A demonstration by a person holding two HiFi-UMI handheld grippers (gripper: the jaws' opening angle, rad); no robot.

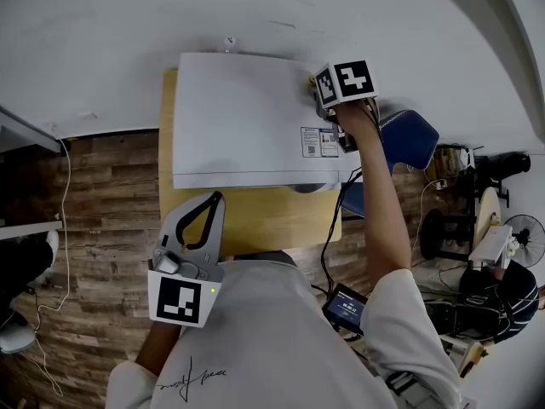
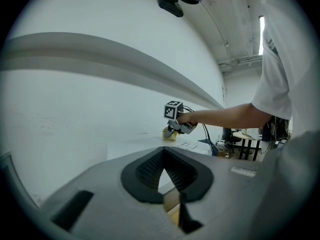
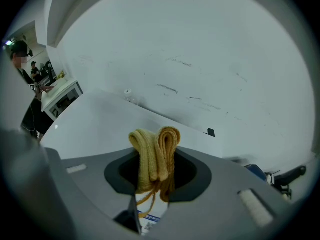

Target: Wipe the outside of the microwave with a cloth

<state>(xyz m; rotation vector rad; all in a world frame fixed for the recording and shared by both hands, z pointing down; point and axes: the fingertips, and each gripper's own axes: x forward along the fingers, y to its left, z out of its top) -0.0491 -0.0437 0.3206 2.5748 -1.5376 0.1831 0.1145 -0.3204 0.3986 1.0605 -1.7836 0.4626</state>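
The white microwave [image 1: 247, 118] stands on a wooden table [image 1: 255, 220], seen from above. My right gripper [image 1: 318, 92] is at the top's far right corner, shut on a folded yellow cloth [image 1: 312, 83] that rests on the top. In the right gripper view the cloth [image 3: 150, 149] bulges out between the jaws of my right gripper [image 3: 156, 160] above the white top [image 3: 95, 129]. My left gripper [image 1: 218, 198] hangs over the table in front of the microwave, shut and holding nothing. The left gripper view shows its closed tips [image 2: 163, 154], and further off the right gripper [image 2: 172, 126] with the cloth [image 2: 169, 133].
A white wall runs close behind the microwave. Printed labels [image 1: 319, 141] sit on the top's right side. A blue chair [image 1: 409, 139] stands right of the table, with cables, a fan [image 1: 521, 239] and a seated person [image 1: 498, 301] beyond. Wood-pattern floor [image 1: 102, 194] lies to the left.
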